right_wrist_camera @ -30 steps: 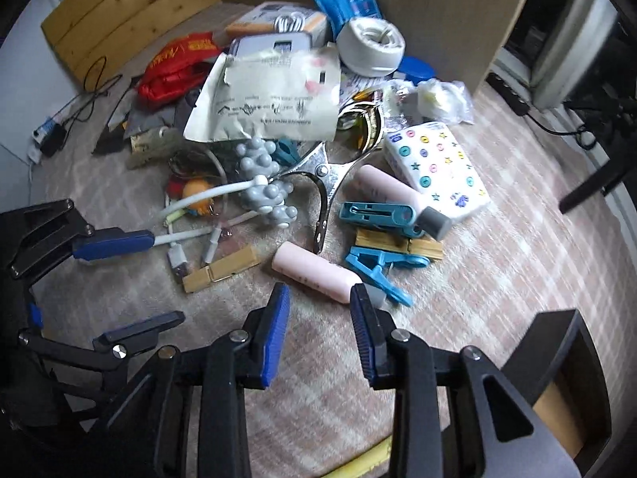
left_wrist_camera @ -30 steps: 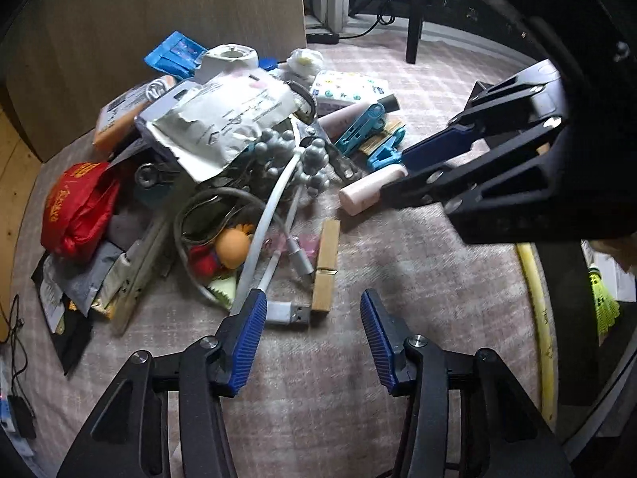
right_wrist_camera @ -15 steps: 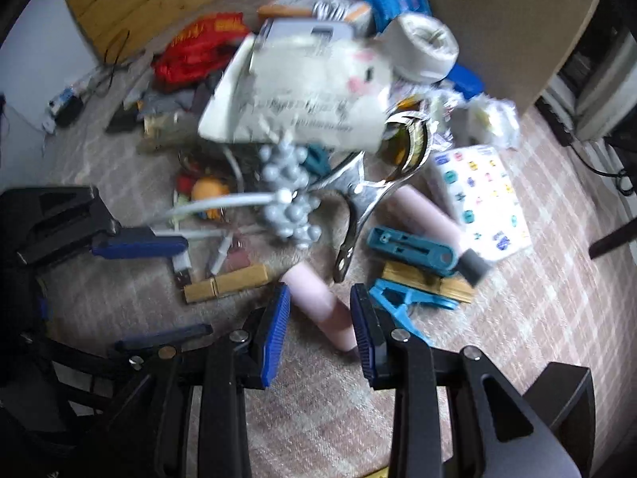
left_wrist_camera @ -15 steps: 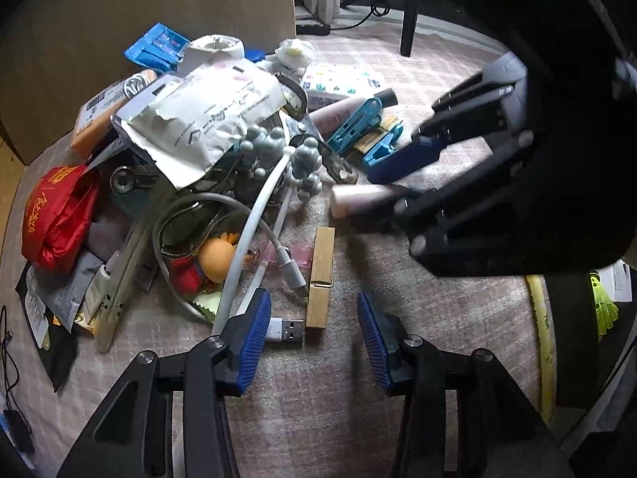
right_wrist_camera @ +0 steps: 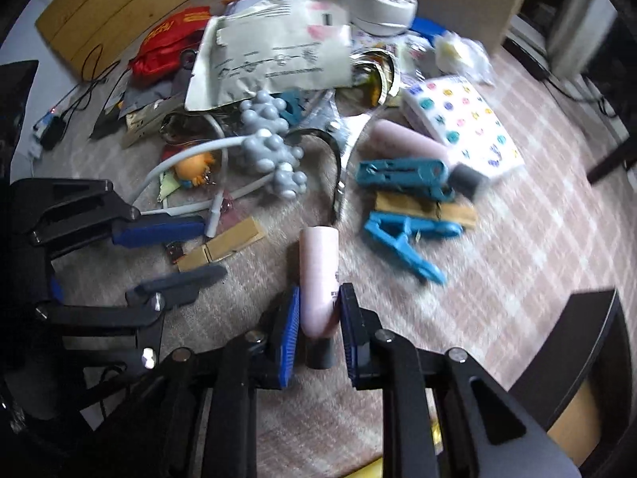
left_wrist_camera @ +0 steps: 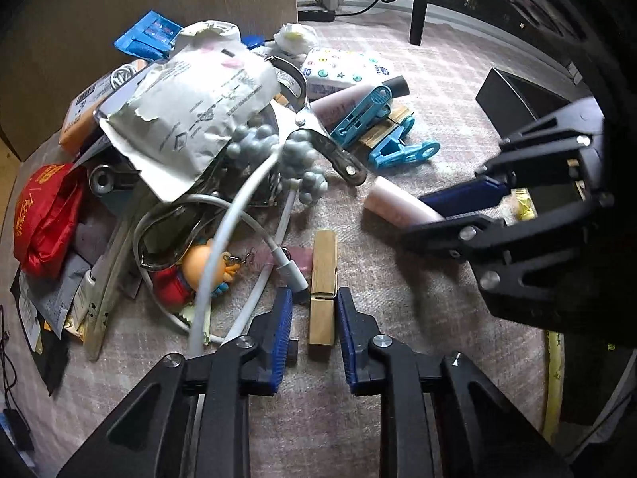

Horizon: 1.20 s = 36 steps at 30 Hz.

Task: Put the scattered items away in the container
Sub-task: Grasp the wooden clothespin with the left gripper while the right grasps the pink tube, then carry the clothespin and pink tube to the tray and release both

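A wooden clothespin lies on the checked rug between the blue pads of my left gripper. Its jaws are closing. One pad meets the peg's side, and a thin gap with a white cable plug shows on the other. My right gripper is closing too, and its pads press both sides of a pink tube. In the left wrist view this tube sits between the right gripper's fingers. The black container stands at the lower right.
A heap lies beyond both grippers: a grey envelope, a red pouch, a white cable, a doll keychain, blue clothespins and a dotted tissue pack. A yellow hose runs along the right.
My left jaws have narrowed around the wooden clothespin. The right gripper has come down over the pink tube and closed on it, and the tube now points along the fingers.
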### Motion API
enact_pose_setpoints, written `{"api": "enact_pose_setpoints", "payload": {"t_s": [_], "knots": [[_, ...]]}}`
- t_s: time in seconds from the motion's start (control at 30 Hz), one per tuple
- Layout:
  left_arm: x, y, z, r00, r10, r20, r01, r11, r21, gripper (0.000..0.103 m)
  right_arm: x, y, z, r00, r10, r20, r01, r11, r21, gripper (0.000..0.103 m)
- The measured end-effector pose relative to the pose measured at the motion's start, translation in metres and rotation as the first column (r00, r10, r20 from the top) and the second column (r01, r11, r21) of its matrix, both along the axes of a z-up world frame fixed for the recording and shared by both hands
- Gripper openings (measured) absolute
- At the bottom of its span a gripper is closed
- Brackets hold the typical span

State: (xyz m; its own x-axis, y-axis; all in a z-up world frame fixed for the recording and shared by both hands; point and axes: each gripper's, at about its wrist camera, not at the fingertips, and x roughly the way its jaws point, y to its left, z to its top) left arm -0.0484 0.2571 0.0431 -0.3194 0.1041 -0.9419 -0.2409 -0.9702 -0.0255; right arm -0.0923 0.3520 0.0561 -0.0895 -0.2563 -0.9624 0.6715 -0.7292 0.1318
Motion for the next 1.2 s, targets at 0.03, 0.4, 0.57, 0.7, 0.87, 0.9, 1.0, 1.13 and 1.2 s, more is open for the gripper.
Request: {"api": "enact_pose_setpoints", "payload": {"t_s": [0.03, 0.4, 0.57, 0.7, 0.87, 0.9, 1.0, 1.13, 1.2], "knots": [[0.001, 0.001, 0.001, 1.0, 0.001, 0.001, -0.001, 1.0, 0.006, 0.012, 0.001, 0.003, 0.0, 1.0, -0.011, 0.002, 0.011, 1.0, -0.005, 0.02], [0.018, 0.009, 0.03, 0.999, 0.018, -0.04, -0.016, 0.999, 0.048, 0.011, 0.014, 0.053, 0.012, 0.984, -0.174, 0.021, 0.175, 0.983, -0.052, 0.02], [-0.002, 0.025, 0.055, 0.997, 0.008, -0.078, -0.003, 0.997, 0.075, 0.011, 0.012, 0.091, 0.034, 0.965, -0.261, 0.018, 0.262, 0.96, -0.095, 0.02], [-0.008, 0.054, 0.068, 0.995, -0.009, -0.097, 0.019, 0.995, 0.102, 0.011, 0.013, 0.127, 0.058, 0.944, -0.33, -0.005, 0.326, 0.936, -0.129, 0.02], [-0.002, 0.099, 0.085, 0.989, -0.077, -0.123, 0.092, 0.989, 0.114, 0.011, 0.019, 0.133, 0.074, 0.905, -0.423, -0.041, 0.414, 0.9, -0.137, 0.02], [-0.003, 0.108, 0.087, 0.988, -0.091, -0.123, 0.106, 0.987, 0.118, 0.011, 0.019, 0.144, 0.075, 0.895, -0.443, -0.048, 0.433, 0.891, -0.136, 0.02], [-0.003, 0.133, 0.094, 0.985, -0.126, -0.119, 0.142, 0.981, 0.132, 0.011, 0.019, 0.172, 0.073, 0.864, -0.499, -0.068, 0.489, 0.864, -0.122, 0.02], [0.001, 0.17, 0.097, 0.975, -0.186, -0.117, 0.202, 0.97, 0.139, 0.011, 0.027, 0.216, 0.073, 0.815, -0.575, -0.077, 0.566, 0.817, -0.109, 0.02], [0.005, 0.19, 0.097, 0.967, -0.224, -0.12, 0.239, 0.961, 0.136, 0.011, 0.031, 0.237, 0.073, 0.789, -0.61, -0.081, 0.602, 0.792, -0.101, 0.02]]}}
